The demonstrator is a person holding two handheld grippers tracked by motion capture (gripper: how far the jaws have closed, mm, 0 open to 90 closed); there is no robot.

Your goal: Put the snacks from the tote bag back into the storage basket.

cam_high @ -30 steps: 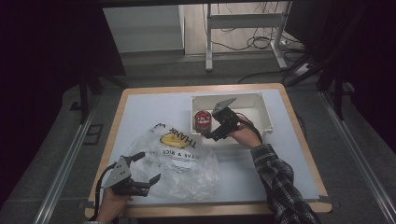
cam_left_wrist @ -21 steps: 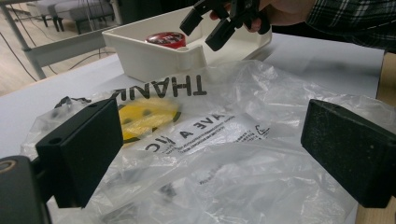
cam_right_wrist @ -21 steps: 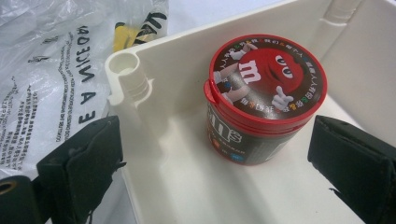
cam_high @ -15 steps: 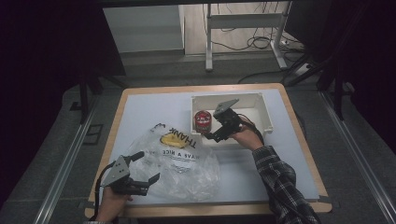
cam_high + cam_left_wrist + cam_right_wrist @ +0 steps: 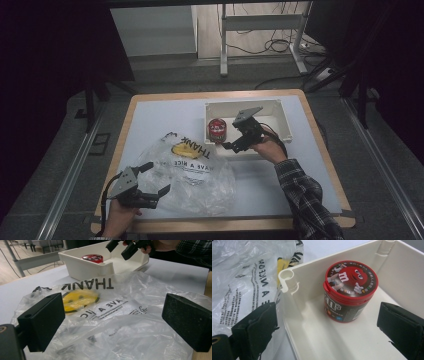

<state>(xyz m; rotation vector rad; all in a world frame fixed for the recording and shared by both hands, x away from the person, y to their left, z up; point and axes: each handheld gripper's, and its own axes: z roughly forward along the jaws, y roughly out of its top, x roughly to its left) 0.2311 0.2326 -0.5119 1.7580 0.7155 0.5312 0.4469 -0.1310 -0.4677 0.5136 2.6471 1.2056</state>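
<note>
The M&M's tub (image 5: 350,290) stands upright in the white bin's (image 5: 282,111) near-left corner, straight ahead of the right gripper (image 5: 233,145), whose jaws gape wide and empty across the bin wall. The left gripper (image 5: 151,181), also wide open and empty, hovers over the clear plastic bag (image 5: 197,177), well apart from the tub.

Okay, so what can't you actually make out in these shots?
- Candy tub: side label unreadable in right gripper view, foreshortened from above.
- Plastic bag: contents unclear in left gripper view; crinkled film blurs them.
- White bin: near wall partly hidden in high view by right gripper.
</note>
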